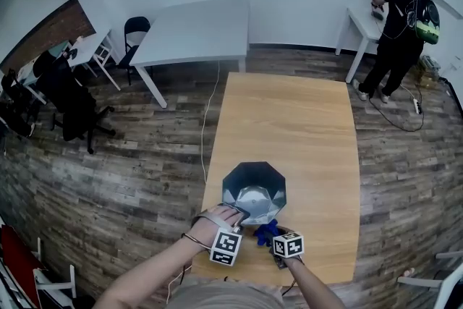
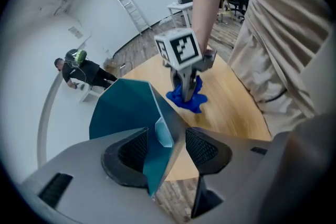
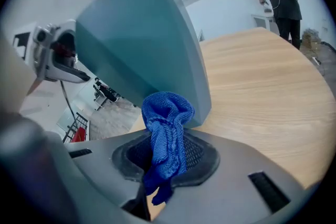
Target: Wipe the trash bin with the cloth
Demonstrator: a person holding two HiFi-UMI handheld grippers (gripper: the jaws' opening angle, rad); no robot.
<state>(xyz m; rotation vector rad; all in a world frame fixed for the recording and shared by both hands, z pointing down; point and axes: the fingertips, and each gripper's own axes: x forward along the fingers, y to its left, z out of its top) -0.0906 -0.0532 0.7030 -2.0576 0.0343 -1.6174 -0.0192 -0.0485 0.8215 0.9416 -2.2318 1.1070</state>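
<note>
Light wooden table on plank floor; white table beyond, black chair beside; person at far desk.

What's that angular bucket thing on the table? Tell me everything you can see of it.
The trash bin is teal with flat, angular facets, plastic by its look, and an eight-sided open mouth. It stands mouth up near the close edge of the wooden table. The left tool straddles its rim with jaws open; the right tool holds a blue cloth beside its wall.

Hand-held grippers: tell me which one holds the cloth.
The right hand-held gripper: its jaws pinch the blue cloth. The left hand-held gripper is open, with only the bin wall between its jaws.
</note>
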